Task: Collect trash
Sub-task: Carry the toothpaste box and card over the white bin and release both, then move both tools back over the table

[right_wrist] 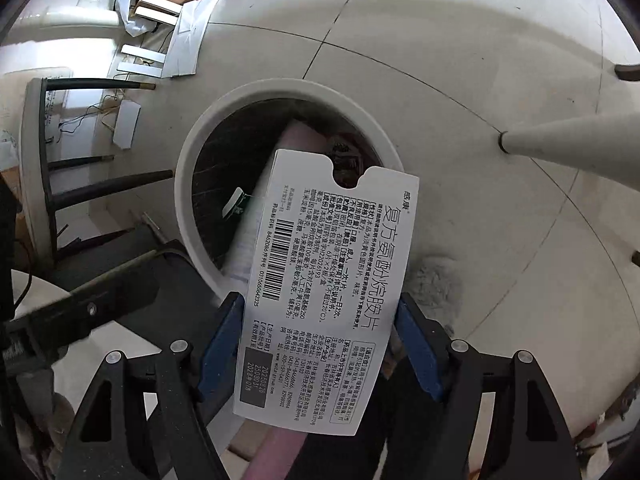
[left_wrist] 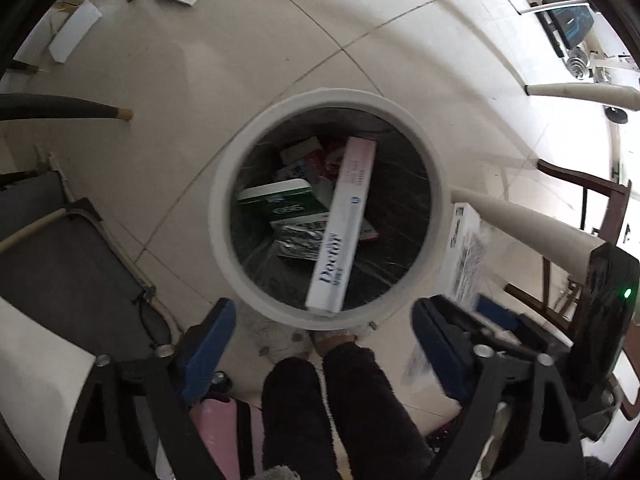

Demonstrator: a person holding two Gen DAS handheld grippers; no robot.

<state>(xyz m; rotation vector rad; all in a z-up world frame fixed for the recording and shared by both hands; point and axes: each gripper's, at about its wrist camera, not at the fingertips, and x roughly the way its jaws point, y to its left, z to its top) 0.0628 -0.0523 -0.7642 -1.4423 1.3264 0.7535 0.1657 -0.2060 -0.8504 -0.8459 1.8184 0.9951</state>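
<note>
A white round bin (left_wrist: 224, 184) lined with a dark bag stands on the tiled floor and holds several packets and boxes. A long white and pink box (left_wrist: 344, 220) leans inside it, its lower end against the near rim. My left gripper (left_wrist: 324, 324) hangs over that rim, jaws wide apart, touching nothing. In the right wrist view my right gripper (right_wrist: 320, 320) is shut on a white medicine box (right_wrist: 332, 272) with black print and a barcode, held over the bin (right_wrist: 188, 160). The same box (left_wrist: 464, 248) shows blurred to the right of the bin.
A person's legs in dark fuzzy trousers (left_wrist: 340, 400) stand just below the bin. White tapered table legs (left_wrist: 520, 220) slant in at the right. A dark chair (left_wrist: 60, 248) sits at the left. Flat cardboard pieces (right_wrist: 180, 44) and cables lie on the far floor.
</note>
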